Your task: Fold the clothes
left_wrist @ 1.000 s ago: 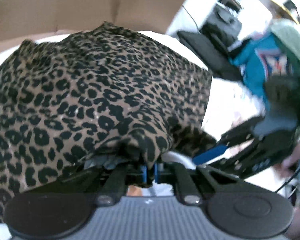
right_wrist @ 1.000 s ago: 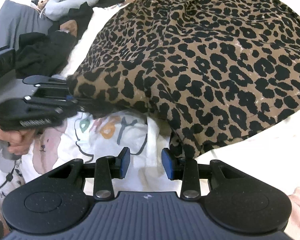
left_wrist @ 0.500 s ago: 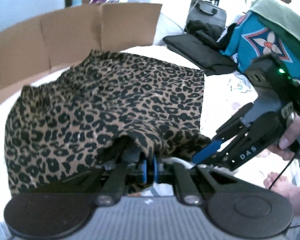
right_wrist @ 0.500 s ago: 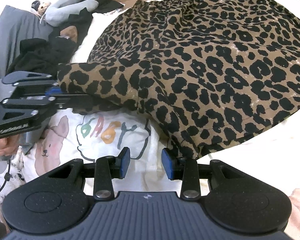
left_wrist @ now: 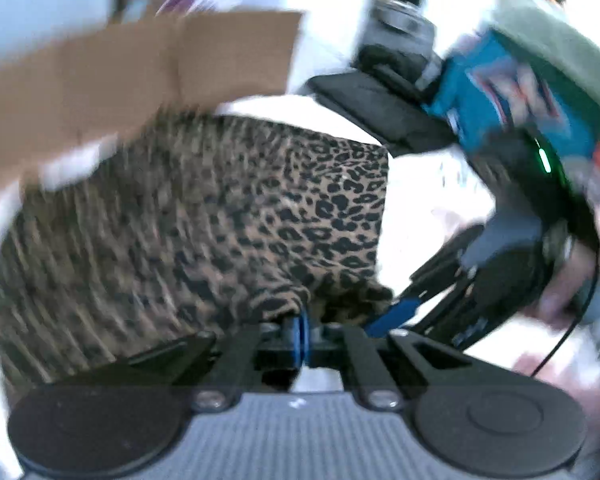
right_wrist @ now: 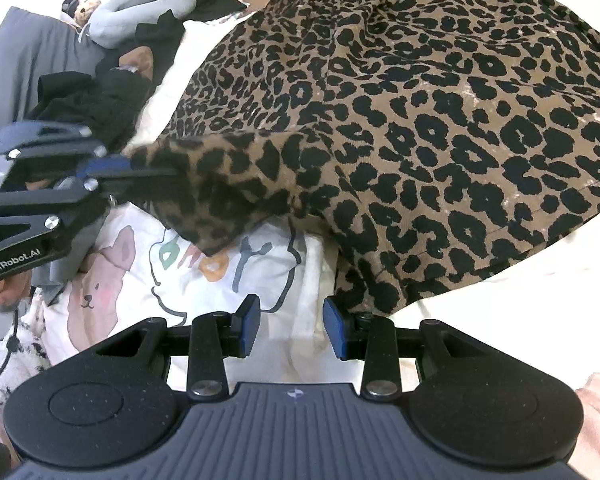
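Leopard skirt (right_wrist: 440, 128) corner lifted, left gripper (right_wrist: 156, 170) clamped.

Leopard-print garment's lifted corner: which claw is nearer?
Left. The left claw is shut on the leopard-print garment at that corner; the right claw hangs open beside its lower hem, holding nothing.

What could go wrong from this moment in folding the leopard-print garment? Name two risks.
1. The left gripper pinches only a small corner of the leopard-print garment; it may slip free.
2. The right gripper has open jaws on nothing, so the far hem can drag and bunch over the printed white cloth.
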`<state>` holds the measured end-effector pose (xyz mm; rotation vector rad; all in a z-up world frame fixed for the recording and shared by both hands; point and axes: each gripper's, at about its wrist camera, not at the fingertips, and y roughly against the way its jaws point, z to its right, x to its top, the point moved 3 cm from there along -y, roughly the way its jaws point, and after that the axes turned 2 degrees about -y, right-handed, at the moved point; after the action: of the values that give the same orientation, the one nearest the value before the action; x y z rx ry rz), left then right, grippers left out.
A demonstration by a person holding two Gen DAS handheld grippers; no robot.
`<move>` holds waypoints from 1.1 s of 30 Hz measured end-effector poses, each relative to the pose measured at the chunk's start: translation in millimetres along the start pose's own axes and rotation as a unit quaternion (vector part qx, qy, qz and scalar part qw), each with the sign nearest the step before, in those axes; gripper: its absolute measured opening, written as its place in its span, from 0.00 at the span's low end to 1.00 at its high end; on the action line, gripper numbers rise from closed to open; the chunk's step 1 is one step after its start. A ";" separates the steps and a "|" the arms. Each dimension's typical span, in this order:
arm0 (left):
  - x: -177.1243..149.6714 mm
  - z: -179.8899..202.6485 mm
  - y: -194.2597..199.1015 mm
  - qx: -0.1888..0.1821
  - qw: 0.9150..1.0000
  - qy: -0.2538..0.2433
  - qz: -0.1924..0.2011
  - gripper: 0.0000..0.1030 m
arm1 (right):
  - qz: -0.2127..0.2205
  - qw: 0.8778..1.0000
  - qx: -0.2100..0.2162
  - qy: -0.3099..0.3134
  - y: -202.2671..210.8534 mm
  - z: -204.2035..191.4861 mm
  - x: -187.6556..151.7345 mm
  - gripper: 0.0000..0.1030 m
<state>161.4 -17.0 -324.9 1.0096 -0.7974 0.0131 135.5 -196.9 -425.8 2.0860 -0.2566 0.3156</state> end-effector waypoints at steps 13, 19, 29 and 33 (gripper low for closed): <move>-28.7 -79.5 2.6 -0.193 0.896 0.400 -0.003 0.01 | 0.013 0.999 0.042 -0.028 5.5 -0.9 3.6 0.41; -26.0 -78.7 3.3 -0.235 0.878 0.418 -0.001 0.01 | 0.019 0.998 0.049 -0.033 5.2 0.3 5.4 0.41; -32.3 -100.0 -18.1 -0.186 0.889 0.418 -0.011 0.02 | 0.027 0.998 0.045 -0.041 7.7 7.5 5.8 0.41; -40.4 -102.0 -19.8 -0.194 0.877 0.439 -0.015 0.02 | 0.030 0.996 0.066 -0.057 9.6 7.9 6.5 0.41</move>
<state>199.4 63.0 -392.6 0.5284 0.0627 0.2586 139.6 -208.9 -419.9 2.2331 -0.3770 0.2550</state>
